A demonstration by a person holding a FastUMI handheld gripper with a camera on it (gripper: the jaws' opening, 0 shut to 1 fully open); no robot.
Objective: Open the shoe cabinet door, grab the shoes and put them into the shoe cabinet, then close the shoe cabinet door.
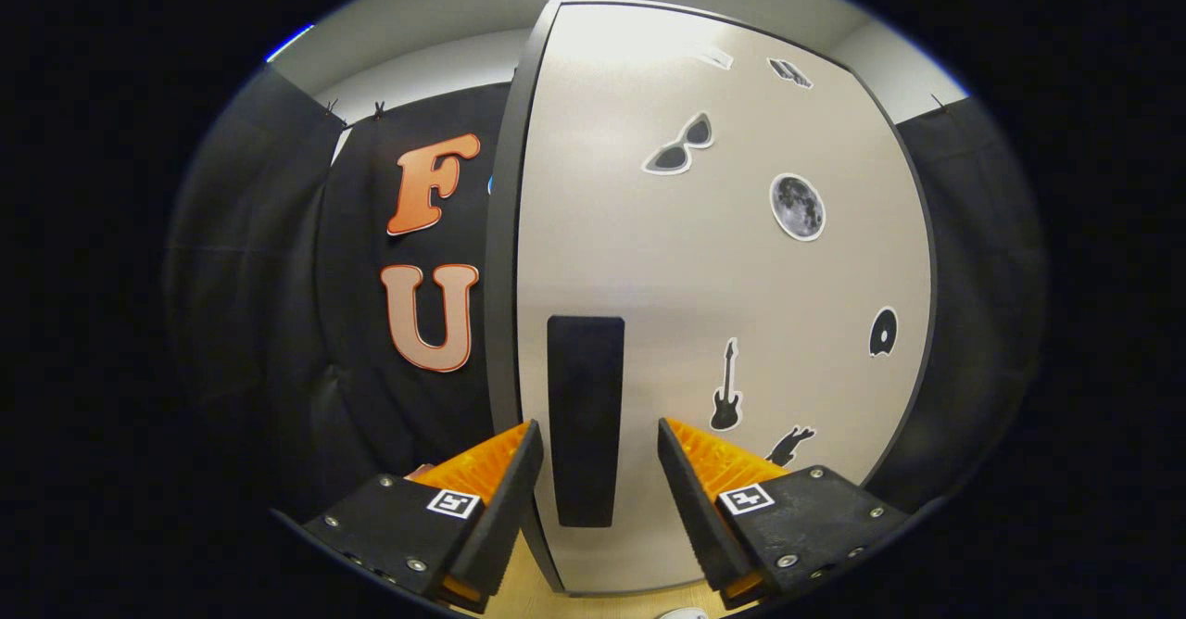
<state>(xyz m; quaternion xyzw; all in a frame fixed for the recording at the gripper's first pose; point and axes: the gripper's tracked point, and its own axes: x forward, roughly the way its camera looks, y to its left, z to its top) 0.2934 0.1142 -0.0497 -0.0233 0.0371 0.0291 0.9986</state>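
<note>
The shoe cabinet door (704,304) is a pale grey panel with a dark edge, standing closed right ahead of me. Its black vertical handle (585,420) runs down the left part of the door. My gripper (598,438) is open, its two fingers on either side of the handle's lower half with a gap on each side, not pressing on it. Small stickers dot the door: sunglasses (681,146), a moon (797,207), a guitar (726,387).
A light wooden floor strip (528,591) shows below the door between the fingers. Black cloth walls hang to the left (278,322) and right (973,276) of the cabinet. A small white object (684,613) peeks at the floor near the door's base.
</note>
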